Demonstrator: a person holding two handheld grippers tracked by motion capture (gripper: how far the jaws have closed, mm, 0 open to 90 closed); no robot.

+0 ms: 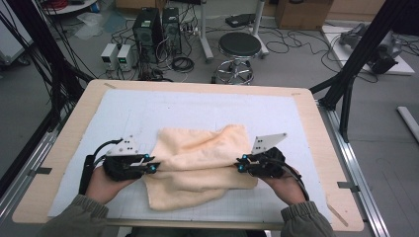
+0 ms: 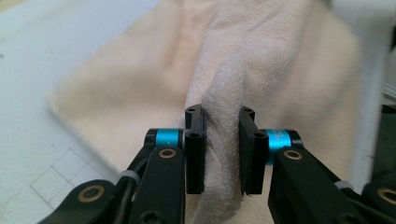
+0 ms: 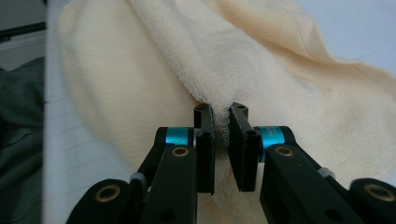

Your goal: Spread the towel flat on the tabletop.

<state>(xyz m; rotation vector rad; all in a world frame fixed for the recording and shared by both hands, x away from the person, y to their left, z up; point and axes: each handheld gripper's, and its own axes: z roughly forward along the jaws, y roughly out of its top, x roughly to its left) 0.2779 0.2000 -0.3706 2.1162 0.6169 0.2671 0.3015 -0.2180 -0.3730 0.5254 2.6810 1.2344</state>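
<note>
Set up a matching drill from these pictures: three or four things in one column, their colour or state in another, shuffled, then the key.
1. fluffy cream towel
2. left gripper
3. round black stool
4. white gridded mat

a. stands on the floor beyond the table
b. covers the tabletop
c. shut on a towel fold
d. lies crumpled, pinched at both sides

Pairs: 1-d, 2-c, 3-a, 4-b

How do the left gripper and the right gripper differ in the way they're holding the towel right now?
The left gripper pinches the towel at its left edge, the right gripper at its right edge. In the gripper views, the left gripper clamps a thick fold, so its jaws stand apart, while the right gripper squeezes a thinner edge, jaws nearly together. Both are shut on the cloth, pointing inward at each other.
</note>
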